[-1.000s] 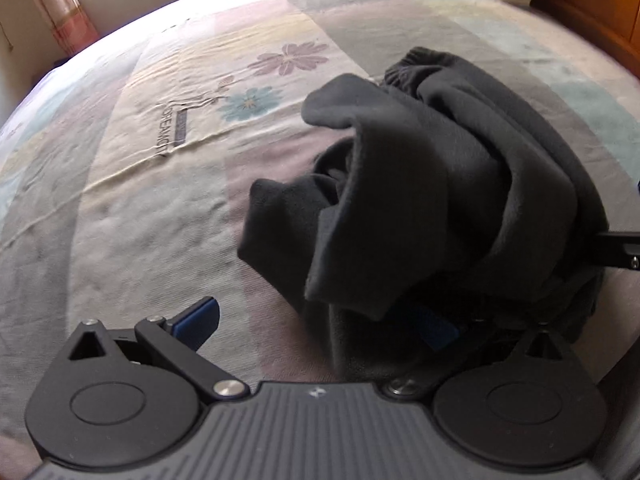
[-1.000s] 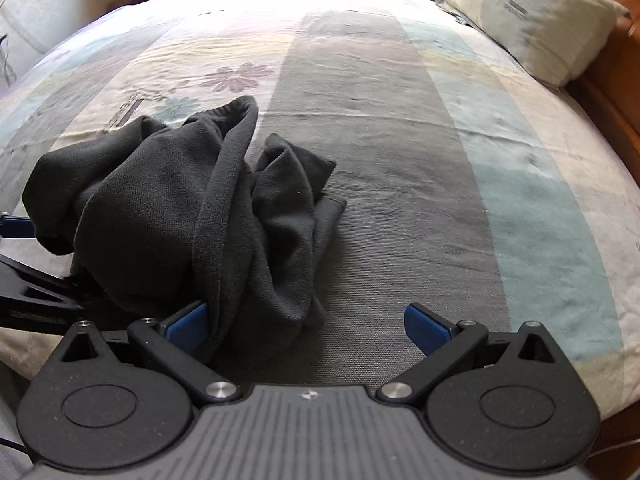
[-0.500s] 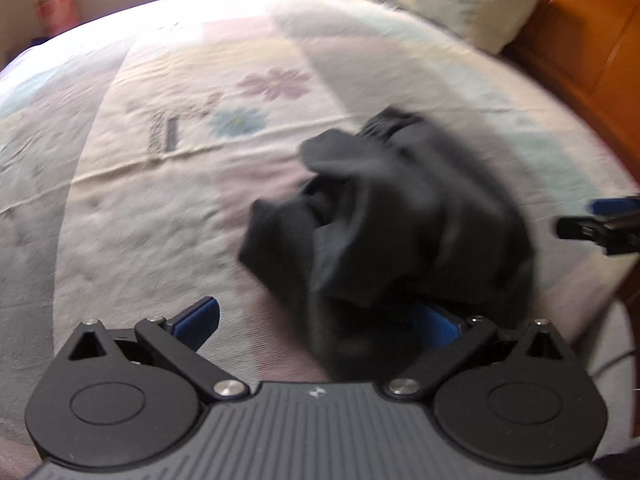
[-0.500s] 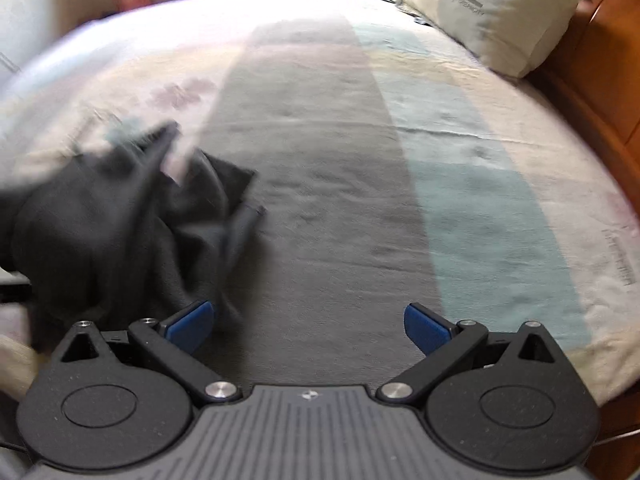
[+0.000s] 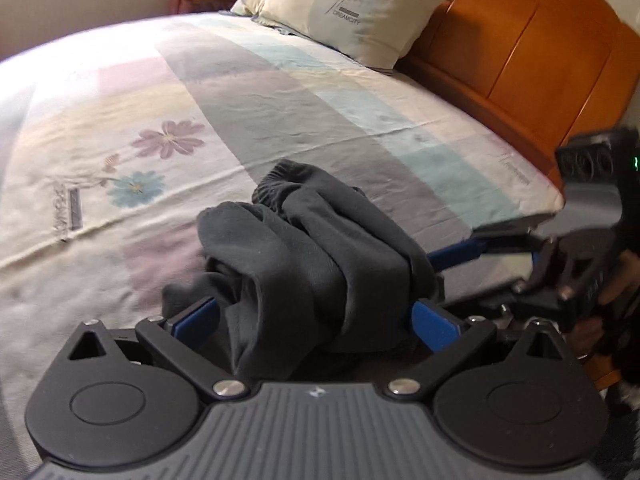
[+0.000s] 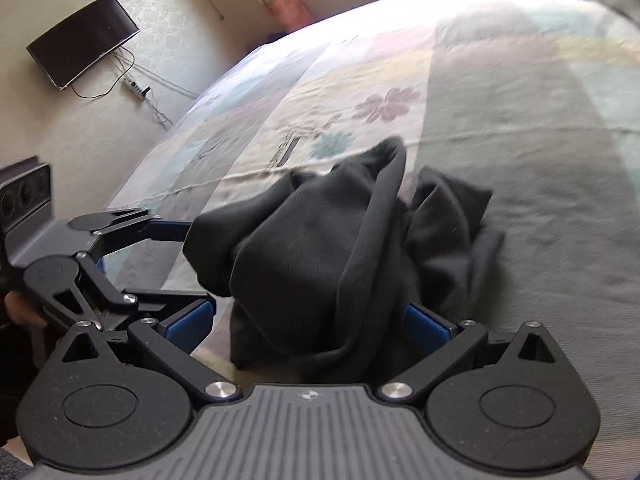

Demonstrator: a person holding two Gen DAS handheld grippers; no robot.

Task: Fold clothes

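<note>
The left claw [image 5: 316, 316] stands wide, its two blue pads [image 5: 434, 322] on either side of a bunched dark grey garment [image 5: 312, 264]; cloth fills the gap between them, but the pads are spread and whether they press it cannot be told. The right claw [image 6: 308, 322] is likewise wide, with the same garment [image 6: 320, 256] heaped between its blue pads [image 6: 188, 326] and a thick dark seam or band hanging down across the front of the heap.

In the left wrist view the right claw [image 5: 472, 250] reaches in from the right side, one blue finger touching the garment's right flank; a hand [image 5: 616, 292] grips its body near the bed's edge. In the right wrist view the left claw [image 6: 160, 232] comes in from the left, its fingers reaching the garment's left side.

The garment lies crumpled near the bed's near edge, an elasticated gathered hem showing at its far end. Beyond it the bedsheet [image 5: 280, 92] spreads in grey, pale blue, pink and cream stripes, with printed flowers [image 5: 168, 138] just past the heap. At the bed's far corner a pillow [image 5: 352, 8] leans against an orange wooden headboard [image 5: 520, 52]. A dark screen [image 6: 82, 38] hangs on the wall past the opposite side.
</note>
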